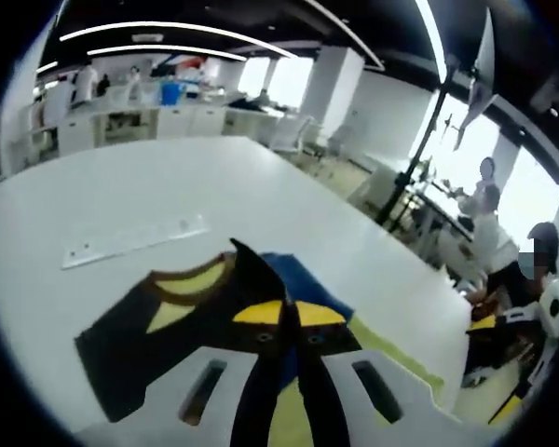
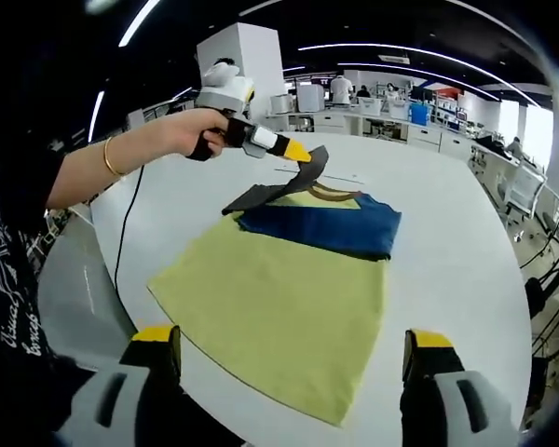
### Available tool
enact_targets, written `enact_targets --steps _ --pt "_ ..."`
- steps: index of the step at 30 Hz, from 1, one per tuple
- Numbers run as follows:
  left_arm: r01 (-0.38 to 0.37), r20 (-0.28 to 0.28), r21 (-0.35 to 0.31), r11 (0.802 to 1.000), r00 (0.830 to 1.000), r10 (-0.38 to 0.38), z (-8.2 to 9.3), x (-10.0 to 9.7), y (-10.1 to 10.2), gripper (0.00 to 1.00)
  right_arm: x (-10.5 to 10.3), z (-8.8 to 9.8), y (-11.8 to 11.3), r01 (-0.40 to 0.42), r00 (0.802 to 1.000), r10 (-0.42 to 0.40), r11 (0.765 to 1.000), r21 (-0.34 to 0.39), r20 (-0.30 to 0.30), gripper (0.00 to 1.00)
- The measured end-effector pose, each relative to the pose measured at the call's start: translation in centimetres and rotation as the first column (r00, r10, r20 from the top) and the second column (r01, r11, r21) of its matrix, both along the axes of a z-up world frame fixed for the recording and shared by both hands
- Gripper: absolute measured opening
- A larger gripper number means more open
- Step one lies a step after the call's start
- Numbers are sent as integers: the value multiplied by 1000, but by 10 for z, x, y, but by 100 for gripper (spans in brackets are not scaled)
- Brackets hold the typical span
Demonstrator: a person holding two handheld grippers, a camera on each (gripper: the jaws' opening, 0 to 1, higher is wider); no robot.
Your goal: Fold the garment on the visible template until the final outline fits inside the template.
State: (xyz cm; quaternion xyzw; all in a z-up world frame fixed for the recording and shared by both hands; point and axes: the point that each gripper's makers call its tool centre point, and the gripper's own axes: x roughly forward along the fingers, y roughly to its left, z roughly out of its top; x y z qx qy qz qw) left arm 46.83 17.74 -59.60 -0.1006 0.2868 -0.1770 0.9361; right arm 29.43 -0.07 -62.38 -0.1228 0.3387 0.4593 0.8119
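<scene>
A: Right now the left gripper (image 2: pixel 301 152) is seen clenched on a dark sleeve (image 2: pixel 309 166) of the garment (image 2: pixel 326 226), lifted off the table (image 2: pixel 447 251). In the left gripper view the jaws are pressed together w/ dark cloth (image 1: pixel 284 307) pinched between the yellow tips.

B: And the right gripper (image 2: pixel 289 358)?

A: Released. Jaws are spread wide, nothing between them, held low at the near edge, well apart from the cloth.

B: Where's the garment lying?

A: Spread across the yellow-green template (image 2: pixel 279 307), blue body toward the far end, dark sleeve part and brown collar (image 2: pixel 335 194) beyond it. Far-left sleeve is raised by the grip; the rest lies flat.

B: Handling?

A: Judged light, soft and limp, since the pinched sleeve droops from the tips. It'd likely drag and wrinkle if pulled fast; not fragile, not slippery on the table by the look. Best taken at a cuff or hem corner, so an edge can be carried over cleanly.

B: Hand pose?

A: The hand (image 2: pixel 182 130) is wrapped round the handle, forearm reached in from the left side, gripper tilted down toward the cloth. A cable (image 2: pixel 126 228) is trailed from it over the table.

B: Anything else?

A: A pale ruler-like strip (image 1: pixel 135 240) is seen past the garment, apart from it.
</scene>
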Motion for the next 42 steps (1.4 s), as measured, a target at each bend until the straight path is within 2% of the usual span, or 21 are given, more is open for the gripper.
enact_targets --steps 11,16,22,26,36,42 --pt "63 13 -48 997 998 -63 0 6 -35 0 1 -4 -4 11 1000 -11 1000 -8 -11 100" --pt "97 8 -76 992 995 -97 -9 2 -50 0 3 -5 -8 24 1000 -24 1000 -8 -13 100" --pt "150 6 -78 986 989 -150 -20 -3 -71 0 3 -10 -12 32 999 -32 999 -13 -24 100" --pt "173 -6 -71 982 985 -174 -32 -5 -81 0 2 -13 -13 39 999 -39 999 -17 -32 100" --pt "178 -59 -77 981 981 -183 -71 -4 -96 0 4 -18 -16 61 997 -62 998 -16 -46 100" --pt "210 -88 -80 975 972 -216 -86 -12 -109 0 8 -19 -20 74 996 -75 997 -20 -47 100"
